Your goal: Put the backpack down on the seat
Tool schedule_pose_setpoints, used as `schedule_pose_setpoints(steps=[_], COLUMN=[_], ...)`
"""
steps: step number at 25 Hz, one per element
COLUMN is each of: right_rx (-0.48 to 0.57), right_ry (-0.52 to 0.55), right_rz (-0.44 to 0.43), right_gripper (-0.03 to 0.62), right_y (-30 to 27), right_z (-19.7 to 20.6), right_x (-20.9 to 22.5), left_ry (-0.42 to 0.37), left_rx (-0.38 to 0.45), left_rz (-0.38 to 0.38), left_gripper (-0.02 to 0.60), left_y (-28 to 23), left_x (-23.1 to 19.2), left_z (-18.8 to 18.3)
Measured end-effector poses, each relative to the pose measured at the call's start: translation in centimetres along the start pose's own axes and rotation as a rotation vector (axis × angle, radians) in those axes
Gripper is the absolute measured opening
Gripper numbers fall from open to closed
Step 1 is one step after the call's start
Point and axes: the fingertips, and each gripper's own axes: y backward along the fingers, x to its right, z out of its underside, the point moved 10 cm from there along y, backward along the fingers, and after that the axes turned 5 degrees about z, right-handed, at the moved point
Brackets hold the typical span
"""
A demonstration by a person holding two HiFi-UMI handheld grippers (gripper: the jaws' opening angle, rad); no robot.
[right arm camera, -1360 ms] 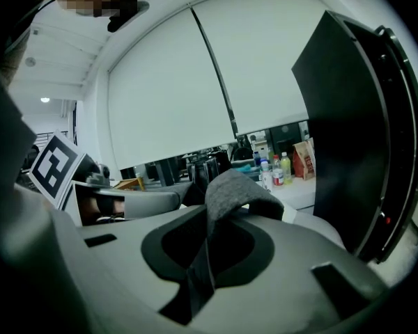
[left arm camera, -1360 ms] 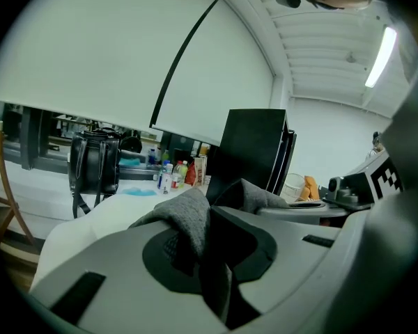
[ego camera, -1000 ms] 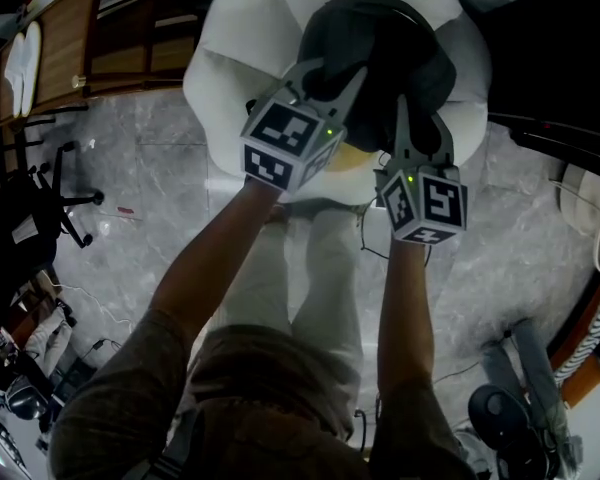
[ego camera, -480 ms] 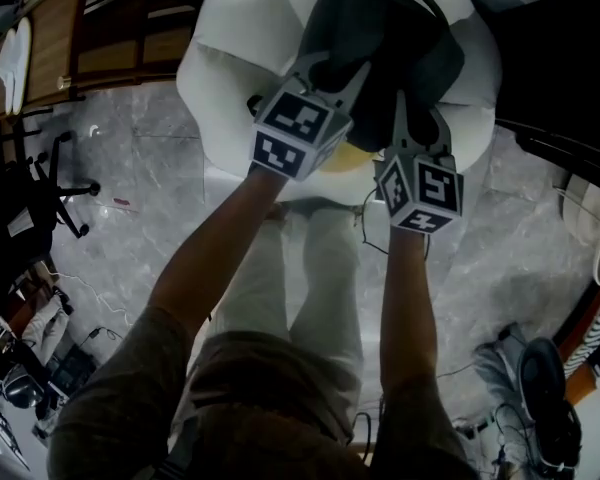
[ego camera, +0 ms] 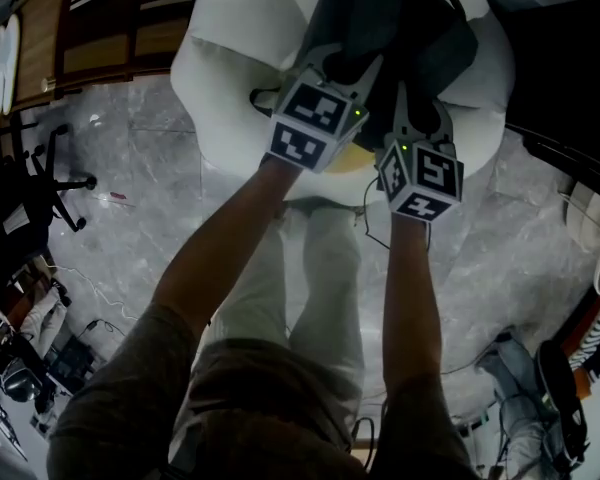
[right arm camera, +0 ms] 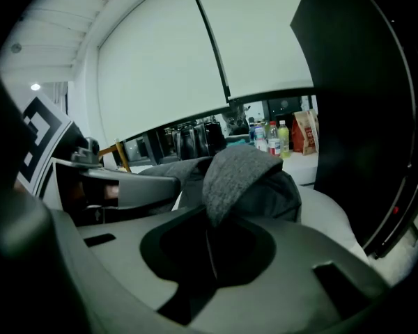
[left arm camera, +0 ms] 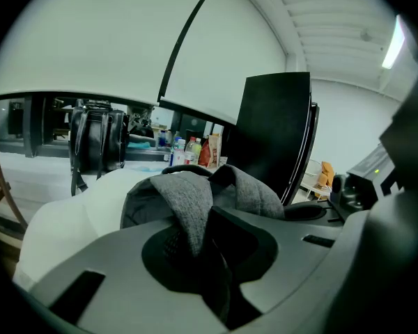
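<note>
A dark grey backpack point(ego camera: 400, 28) rests on the white beanbag seat point(ego camera: 230, 78) at the top of the head view. My left gripper point(ego camera: 348, 68) is shut on a grey shoulder strap point(left arm camera: 191, 211) at the pack's near left side; the strap runs down between the jaws. My right gripper point(ego camera: 420, 118) is shut on the other strap point(right arm camera: 233, 179), and its jaws have just opened a little further with the strap still between them. Both gripper views show the backpack point(left arm camera: 251, 193) slumped just beyond the jaws on the white cushion point(left arm camera: 76, 214).
A wooden frame point(ego camera: 90, 38) stands at the upper left and a black office chair point(ego camera: 30, 198) at the left. A dark panel point(ego camera: 560, 48) borders the seat on the right. A counter behind holds a second black bag point(left arm camera: 97, 141) and bottles point(left arm camera: 195, 152). Cables lie on the marble floor.
Both grippers and the backpack have moved away from my head, down toward the beanbag. The pack now lies lower and flatter on the cushion.
</note>
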Motion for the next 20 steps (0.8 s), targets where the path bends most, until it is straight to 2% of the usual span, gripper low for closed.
schedule_pose_setpoints(steps=[6,14,17,20], right_rx=[0.001,-0.01,-0.016,-0.028], right_ry=[-0.003,-0.007,-0.023,-0.053], right_rz=[0.01,0.049,0.069,0.068], right_gripper=[0.052,0.1,0.125,0.187], right_y=[-0.6,-0.7,-0.4,-0.2], right_z=[0.0,0.6,1.1,1.4], right_x=[0.3,0.5,0.5,0.5], left_ry=[0.009,0.027,0.035,0.054], left_rx=[-0.013,-0.021,-0.023,-0.02], left_rz=[-0.016,-0.067,-0.079,-0.076], left_gripper=[0.065,0.113,0.134,0.145], left_y=[-0.7,-0.9,-0.7,-0.4], left_x=[-0.3,-0.8,-0.9,-0.9], left_z=[0.1,0.4,0.6,0.5])
